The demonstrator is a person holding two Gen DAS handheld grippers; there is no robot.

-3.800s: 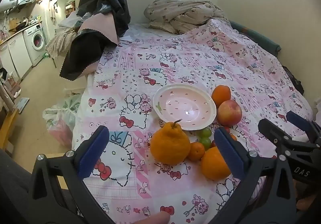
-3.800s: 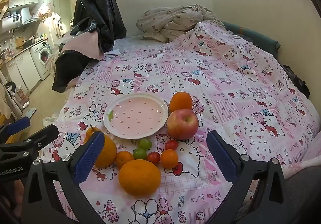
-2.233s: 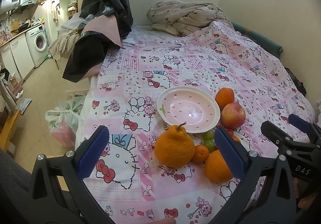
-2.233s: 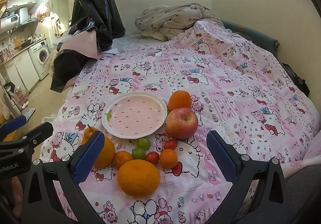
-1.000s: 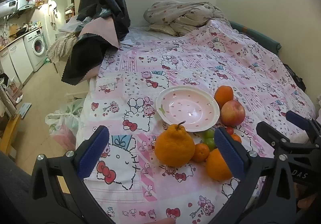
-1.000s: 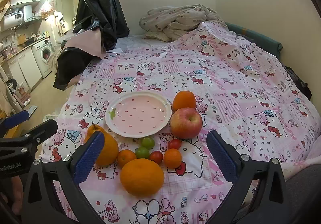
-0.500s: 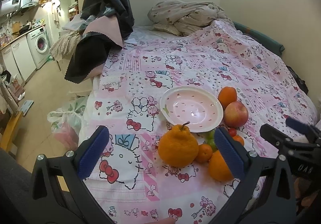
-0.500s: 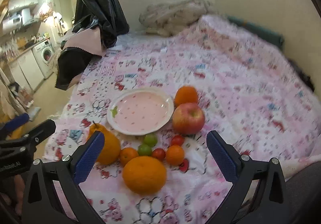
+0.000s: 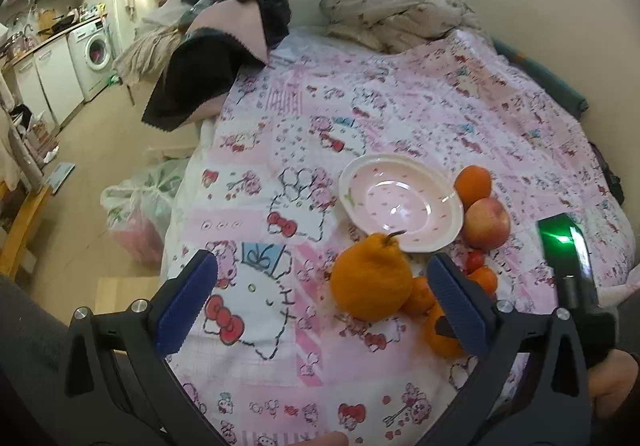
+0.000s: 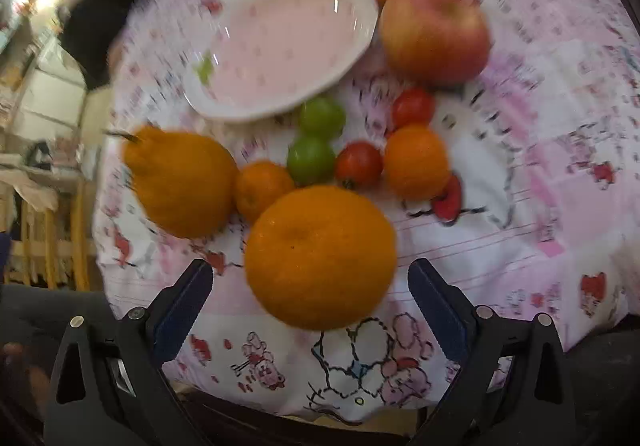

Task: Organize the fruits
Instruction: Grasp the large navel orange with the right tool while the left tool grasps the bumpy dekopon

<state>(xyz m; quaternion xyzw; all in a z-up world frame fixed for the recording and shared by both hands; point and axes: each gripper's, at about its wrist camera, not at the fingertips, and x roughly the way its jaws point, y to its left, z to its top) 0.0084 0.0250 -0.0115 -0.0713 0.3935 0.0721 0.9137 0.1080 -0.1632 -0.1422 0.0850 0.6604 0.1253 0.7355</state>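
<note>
Both grippers' jaws wide apart, empty | right gripper (image 10: 310,306) nearing big orange (image 10: 320,256) | soft quilt (image 10: 520,226), could roll off

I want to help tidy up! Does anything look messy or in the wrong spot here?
Yes. The pink dotted plate holds nothing, while all the fruit lies loose on the pink cartoon-print bedspread beside it: the red apple, the big round orange, the knobbly stemmed orange and the small green fruits. Nothing looks spilled or damaged.
</note>
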